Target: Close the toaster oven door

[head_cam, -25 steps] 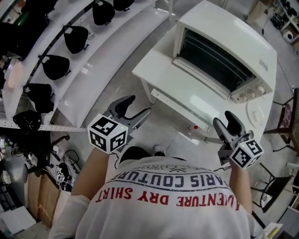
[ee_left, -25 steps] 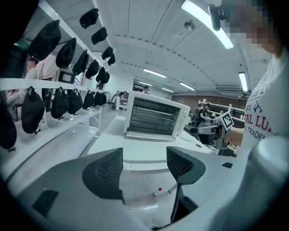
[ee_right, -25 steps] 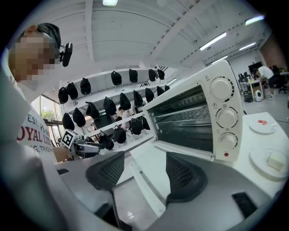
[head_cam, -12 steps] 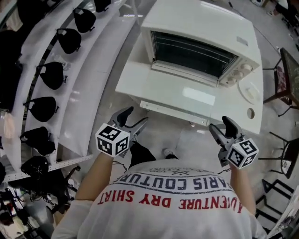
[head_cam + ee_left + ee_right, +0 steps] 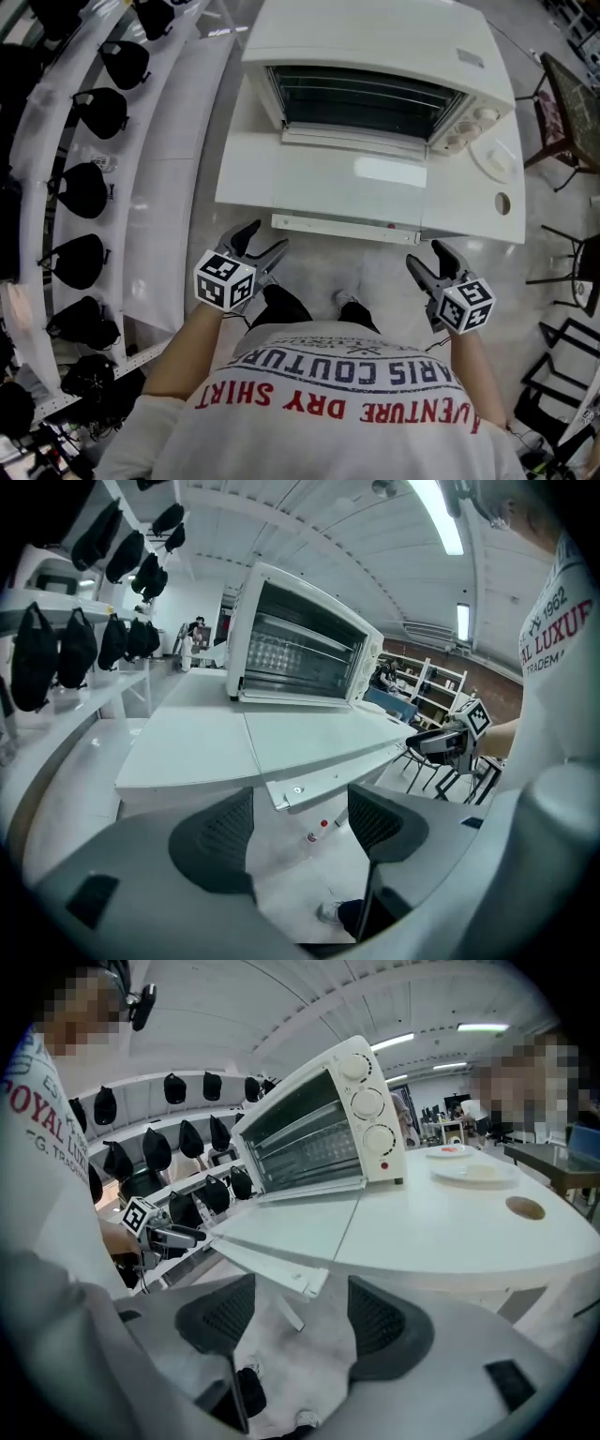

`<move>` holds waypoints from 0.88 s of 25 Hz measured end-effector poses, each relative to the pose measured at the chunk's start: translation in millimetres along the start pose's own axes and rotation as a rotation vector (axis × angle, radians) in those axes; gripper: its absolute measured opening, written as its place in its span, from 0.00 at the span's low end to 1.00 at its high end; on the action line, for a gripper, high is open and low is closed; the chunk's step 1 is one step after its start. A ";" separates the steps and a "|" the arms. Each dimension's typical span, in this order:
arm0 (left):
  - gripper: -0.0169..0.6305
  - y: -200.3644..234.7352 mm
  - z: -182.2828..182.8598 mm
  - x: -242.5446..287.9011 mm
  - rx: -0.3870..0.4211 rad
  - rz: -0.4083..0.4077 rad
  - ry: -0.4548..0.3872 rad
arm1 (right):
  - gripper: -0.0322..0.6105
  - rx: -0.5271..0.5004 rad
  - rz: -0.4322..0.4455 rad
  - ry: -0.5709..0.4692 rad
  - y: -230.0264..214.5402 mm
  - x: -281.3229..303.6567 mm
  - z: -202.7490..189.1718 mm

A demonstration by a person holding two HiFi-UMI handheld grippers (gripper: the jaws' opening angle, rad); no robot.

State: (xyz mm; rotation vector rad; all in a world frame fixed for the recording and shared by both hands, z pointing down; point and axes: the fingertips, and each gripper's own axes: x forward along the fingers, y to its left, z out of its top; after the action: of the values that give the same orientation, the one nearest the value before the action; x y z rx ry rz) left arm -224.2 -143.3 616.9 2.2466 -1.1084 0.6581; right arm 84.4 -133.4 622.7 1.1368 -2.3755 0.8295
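A white toaster oven [image 5: 375, 56] stands on a white table [image 5: 244, 178]. Its door [image 5: 347, 178] hangs open and lies flat toward me, and the handle bar [image 5: 342, 228] juts past the table's front edge. My left gripper [image 5: 258, 246] hovers just in front of the bar's left end, apart from it. My right gripper [image 5: 429, 267] hovers in front of its right end. Both have just been opening and stand open with nothing between the jaws. The left gripper view has the handle [image 5: 328, 778] above the left gripper [image 5: 295, 827]. The right gripper view has the handle [image 5: 272, 1269] above the right gripper [image 5: 300, 1312].
Curved white shelves with several black caps [image 5: 84, 187] run along the left. Dark chairs [image 5: 562, 103] stand at the right. A plate [image 5: 492, 159] and a round hole [image 5: 503, 202] are on the table right of the oven. My shoe [image 5: 347, 302] is on the floor below.
Both grippers have sunk and come in under the front edge of the open door. The oven now sits squarer and higher in the head view.
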 end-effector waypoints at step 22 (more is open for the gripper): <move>0.44 15.2 -26.0 57.8 0.132 -0.057 0.094 | 0.43 -0.139 -0.096 0.041 -10.1 55.7 -19.4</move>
State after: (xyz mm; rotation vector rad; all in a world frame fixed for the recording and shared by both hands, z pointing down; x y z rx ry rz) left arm -210.1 -166.1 676.4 2.3220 -0.9780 0.8257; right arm 60.5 -157.6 671.9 1.1552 -2.2866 0.6394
